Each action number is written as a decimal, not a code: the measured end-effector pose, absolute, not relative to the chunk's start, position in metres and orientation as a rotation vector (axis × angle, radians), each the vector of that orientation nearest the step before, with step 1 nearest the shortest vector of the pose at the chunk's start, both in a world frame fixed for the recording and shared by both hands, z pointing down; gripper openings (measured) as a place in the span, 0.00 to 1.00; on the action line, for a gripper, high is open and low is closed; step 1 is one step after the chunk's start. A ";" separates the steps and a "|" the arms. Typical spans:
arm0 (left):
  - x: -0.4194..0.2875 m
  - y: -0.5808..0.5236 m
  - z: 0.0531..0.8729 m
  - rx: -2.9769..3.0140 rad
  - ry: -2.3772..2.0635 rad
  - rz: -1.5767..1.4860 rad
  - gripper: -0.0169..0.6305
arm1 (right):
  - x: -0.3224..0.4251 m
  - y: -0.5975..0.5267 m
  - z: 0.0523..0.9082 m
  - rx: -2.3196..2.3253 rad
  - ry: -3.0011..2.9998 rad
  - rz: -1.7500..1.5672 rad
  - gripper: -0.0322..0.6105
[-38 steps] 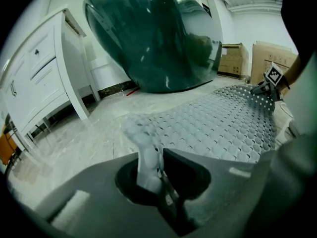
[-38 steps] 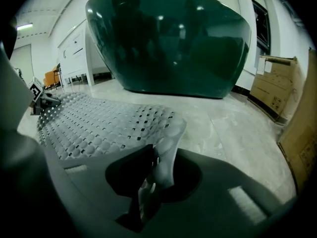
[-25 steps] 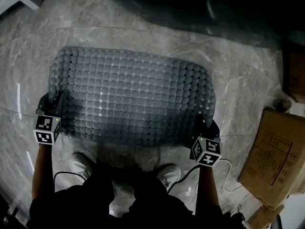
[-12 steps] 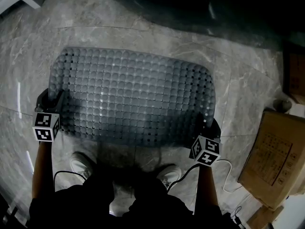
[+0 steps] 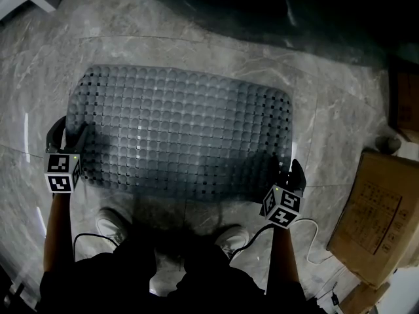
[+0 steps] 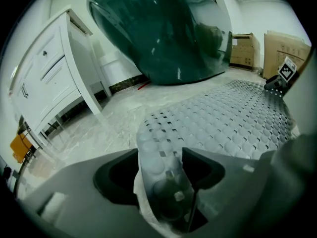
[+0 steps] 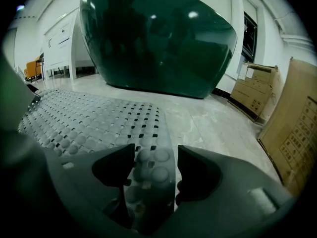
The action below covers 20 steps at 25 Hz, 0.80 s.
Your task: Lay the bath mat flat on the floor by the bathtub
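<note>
The bath mat (image 5: 180, 133), a grey translucent sheet of raised round studs and small square holes, is shown spread out on the marbled floor (image 5: 340, 110), its far long edge lying near the dark green bathtub (image 6: 163, 29) and its near edge just ahead of the person's shoes (image 5: 111, 224). The left gripper (image 5: 65, 136) is placed at the near left corner; in the left gripper view its jaws are seen standing wide apart, with that corner curled upward between them and resting against their inner faces, so that no firm pinch is indicated. The right gripper (image 5: 288, 172) is placed at the near right corner; its jaws have just been opening and are seen spread wide, with the mat's corner strip lying flat between them and not pressed. Each gripper is topped by its marker cube (image 5: 62, 173). A cardboard box (image 5: 376, 218) is seen on the floor to the right, well apart from the mat, and a white cabinet (image 6: 49, 78) is seen to the left of the tub.
</note>
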State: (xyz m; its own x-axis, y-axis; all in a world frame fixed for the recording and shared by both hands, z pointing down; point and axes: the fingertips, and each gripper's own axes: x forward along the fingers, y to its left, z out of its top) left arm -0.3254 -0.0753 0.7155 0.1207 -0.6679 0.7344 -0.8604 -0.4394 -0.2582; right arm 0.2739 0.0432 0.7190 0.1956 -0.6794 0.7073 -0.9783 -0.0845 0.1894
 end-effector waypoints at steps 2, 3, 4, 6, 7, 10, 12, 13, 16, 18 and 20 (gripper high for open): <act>-0.328 -0.074 0.714 2.174 -1.520 1.250 0.47 | 0.276 0.043 0.717 1.841 -1.548 0.589 0.53; -0.328 -0.073 0.713 2.178 -1.518 1.262 0.47 | 0.277 0.044 0.717 1.842 -1.549 0.588 0.53; -0.328 -0.072 0.712 2.181 -1.515 1.267 0.47 | 0.277 0.044 0.717 1.841 -1.551 0.588 0.53; -0.327 -0.069 0.712 2.183 -1.511 1.267 0.47 | 0.276 0.046 0.715 1.839 -1.557 0.591 0.53; -0.326 -0.068 0.712 2.184 -1.507 1.267 0.47 | 0.275 0.046 0.714 1.844 -1.563 0.592 0.53; -0.323 -0.067 0.712 2.196 -1.498 1.271 0.47 | 0.271 0.042 0.709 1.849 -1.591 0.585 0.53; -0.320 -0.066 0.711 2.202 -1.497 1.262 0.47 | 0.267 0.038 0.708 1.839 -1.606 0.577 0.51; -0.319 -0.065 0.710 2.204 -1.495 1.254 0.47 | 0.265 0.037 0.707 1.838 -1.613 0.577 0.49; -0.316 -0.064 0.708 2.212 -1.491 1.224 0.46 | 0.257 0.034 0.705 1.841 -1.639 0.592 0.45; -0.312 -0.064 0.706 2.219 -1.488 1.193 0.44 | 0.250 0.034 0.705 1.837 -1.655 0.601 0.42; -0.308 -0.064 0.704 2.223 -1.486 1.169 0.43 | 0.244 0.036 0.704 1.834 -1.670 0.606 0.39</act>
State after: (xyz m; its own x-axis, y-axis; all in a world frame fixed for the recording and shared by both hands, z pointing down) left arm -0.3081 -0.0639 0.7039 0.1710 -0.6773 0.7156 -0.8549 -0.4630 -0.2339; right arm 0.2443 0.0360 0.7044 0.1133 -0.7287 0.6754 -0.9923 -0.0482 0.1144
